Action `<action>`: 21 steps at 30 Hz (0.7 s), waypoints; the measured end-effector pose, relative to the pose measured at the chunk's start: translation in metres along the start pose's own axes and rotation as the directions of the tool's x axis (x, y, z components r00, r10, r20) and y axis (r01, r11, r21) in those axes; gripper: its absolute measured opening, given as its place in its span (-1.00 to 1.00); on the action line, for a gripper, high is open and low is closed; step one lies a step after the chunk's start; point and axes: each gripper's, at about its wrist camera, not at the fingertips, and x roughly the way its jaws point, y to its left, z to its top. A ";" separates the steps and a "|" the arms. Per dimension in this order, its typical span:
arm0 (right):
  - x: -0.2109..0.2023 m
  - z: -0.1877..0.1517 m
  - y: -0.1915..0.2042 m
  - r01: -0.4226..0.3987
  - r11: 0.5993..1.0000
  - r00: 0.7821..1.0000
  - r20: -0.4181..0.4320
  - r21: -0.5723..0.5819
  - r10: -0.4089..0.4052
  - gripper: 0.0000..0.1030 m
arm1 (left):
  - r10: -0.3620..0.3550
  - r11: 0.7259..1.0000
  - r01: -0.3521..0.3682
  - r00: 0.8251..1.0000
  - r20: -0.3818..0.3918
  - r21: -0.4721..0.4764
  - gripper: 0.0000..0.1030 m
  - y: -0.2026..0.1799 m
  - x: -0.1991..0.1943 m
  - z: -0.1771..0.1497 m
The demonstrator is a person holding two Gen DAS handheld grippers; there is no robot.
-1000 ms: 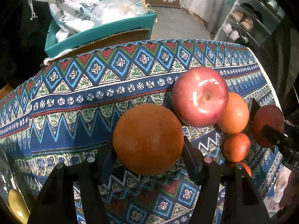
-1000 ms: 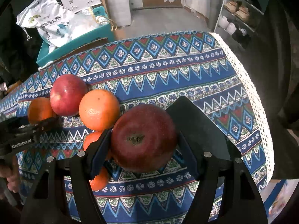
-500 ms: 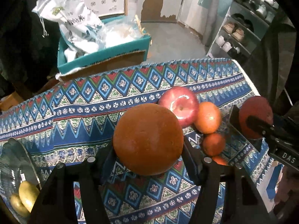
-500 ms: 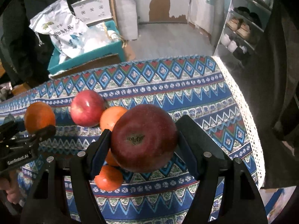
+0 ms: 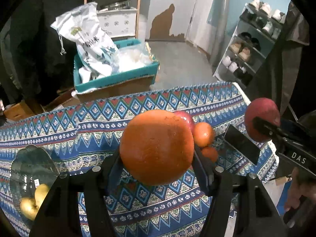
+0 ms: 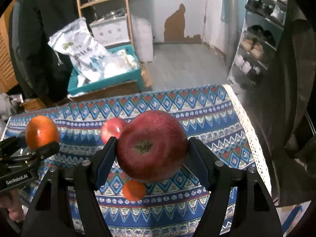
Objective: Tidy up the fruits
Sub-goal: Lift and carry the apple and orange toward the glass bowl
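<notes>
My left gripper (image 5: 157,158) is shut on a large orange (image 5: 157,148), held well above the patterned tablecloth (image 5: 59,126). My right gripper (image 6: 151,151) is shut on a dark red apple (image 6: 152,146), stem end facing the camera. Each held fruit also shows in the other view: the apple (image 5: 261,121) at the right, the orange (image 6: 41,131) at the left. On the cloth below lie a red apple (image 6: 111,129) and small oranges (image 5: 203,134) (image 6: 134,190). A glass bowl (image 5: 25,167) with yellow fruit (image 5: 33,201) sits at the lower left.
Beyond the table's far edge stands a teal box (image 5: 116,79) with white bags. A shoe rack (image 5: 248,55) is at the right, a wooden shelf (image 6: 104,4) at the back. A lace trim (image 6: 246,126) marks the cloth's right edge. A person's hand (image 6: 11,209) holds the left gripper.
Both grippers have risen with their fruit still held, so the table and its fruit look smaller and farther. The glass bowl has come into the left wrist view.
</notes>
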 end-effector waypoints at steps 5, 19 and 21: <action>-0.021 0.007 0.009 -0.012 1.000 0.999 0.045 -0.021 0.013 0.40 | -0.008 1.000 0.008 0.999 0.041 -0.003 0.28 0.002 -0.024 0.002; -0.064 0.016 0.035 -0.059 0.996 0.989 0.132 -0.069 0.068 0.40 | -0.001 1.000 -0.001 0.991 0.136 0.010 0.28 0.010 -0.070 0.004; -0.069 0.018 0.039 -0.068 0.995 0.986 0.144 -0.075 0.078 0.40 | -0.004 1.000 0.003 0.989 0.149 0.009 0.28 0.013 -0.078 0.003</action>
